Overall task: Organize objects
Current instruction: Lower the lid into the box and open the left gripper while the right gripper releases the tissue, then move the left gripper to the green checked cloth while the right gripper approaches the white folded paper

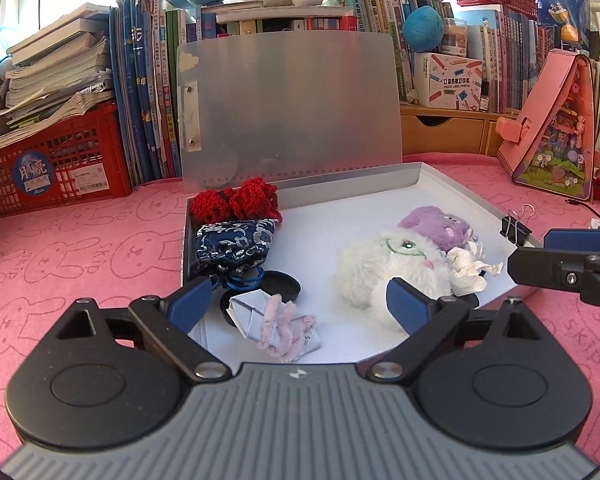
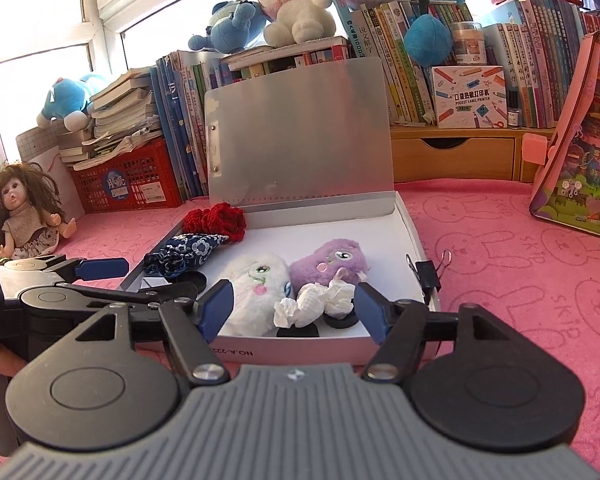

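Two plush toys (image 2: 296,280) lie in one open box (image 2: 410,224).

Your pink bunny-print tablecloth (image 2: 500,248) carried the open grey box (image 2: 416,240), a red crate (image 2: 132,184), a doll (image 2: 24,216) and a binder clip (image 2: 428,272).

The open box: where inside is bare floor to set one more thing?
In the box, bare floor lies behind the white plush and purple plush, right of the red knit. The near-left corner around the blue pouch is crowded.
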`<state>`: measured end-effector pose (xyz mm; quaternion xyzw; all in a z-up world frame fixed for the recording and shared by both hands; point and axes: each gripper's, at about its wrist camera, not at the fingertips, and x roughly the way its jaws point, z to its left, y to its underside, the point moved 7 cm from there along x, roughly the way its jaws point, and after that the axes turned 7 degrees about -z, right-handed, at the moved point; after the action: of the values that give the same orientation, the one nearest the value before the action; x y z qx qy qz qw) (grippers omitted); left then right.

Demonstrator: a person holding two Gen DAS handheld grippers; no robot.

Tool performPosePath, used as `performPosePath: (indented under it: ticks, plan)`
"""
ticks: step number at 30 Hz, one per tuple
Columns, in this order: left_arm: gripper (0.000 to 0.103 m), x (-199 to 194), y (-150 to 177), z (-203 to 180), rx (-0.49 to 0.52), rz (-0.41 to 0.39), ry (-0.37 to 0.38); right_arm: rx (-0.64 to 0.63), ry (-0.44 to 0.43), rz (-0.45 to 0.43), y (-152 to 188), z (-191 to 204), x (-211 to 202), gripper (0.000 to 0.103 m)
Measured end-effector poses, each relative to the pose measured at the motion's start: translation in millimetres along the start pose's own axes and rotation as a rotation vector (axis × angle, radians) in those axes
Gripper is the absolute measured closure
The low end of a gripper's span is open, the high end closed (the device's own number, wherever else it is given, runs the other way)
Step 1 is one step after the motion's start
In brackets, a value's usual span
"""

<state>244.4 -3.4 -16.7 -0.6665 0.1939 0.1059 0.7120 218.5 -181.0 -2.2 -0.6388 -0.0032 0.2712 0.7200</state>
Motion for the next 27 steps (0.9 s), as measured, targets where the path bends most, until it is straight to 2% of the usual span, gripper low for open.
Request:
performPosePath:
  ticks: [4,16,27]
  plan:
    - [0.006,-11,6,-4,-0.002,0.025,0.022,-0.031,-0.01,-0.005,4,6,-12,0.019]
    - [0.006,-48,17,-16,-0.035,0.064,0.085,-0.076,-0.037,0.012,13,20,-49,0.017]
    - [0.006,-72,33,-45,-0.128,0.151,0.241,-0.145,-0.023,0.002,31,24,-101,0.014]
